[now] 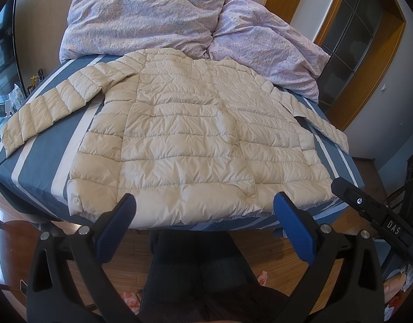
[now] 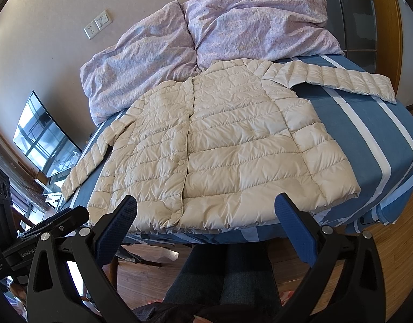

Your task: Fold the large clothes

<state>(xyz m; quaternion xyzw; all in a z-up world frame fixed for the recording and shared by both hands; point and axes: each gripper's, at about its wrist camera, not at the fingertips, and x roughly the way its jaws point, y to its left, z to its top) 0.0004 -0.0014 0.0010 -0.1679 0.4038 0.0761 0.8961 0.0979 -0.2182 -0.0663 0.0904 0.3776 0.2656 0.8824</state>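
I am holding my left tool (image 1: pixel 203 210) and right tool (image 2: pixel 206 211) wide open, empty, near the cream quilted puffer jacket (image 1: pixel 201 134); I judge sleeves should be folded inward first.

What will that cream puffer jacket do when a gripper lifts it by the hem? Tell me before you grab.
The puffer jacket will probably sag and drape, since it lies soft and flat on the bed. Its quilted, puffy shell looks light for its size. The sheen suggests slick fabric, so a shallow pinch by the left gripper or right gripper may slip.
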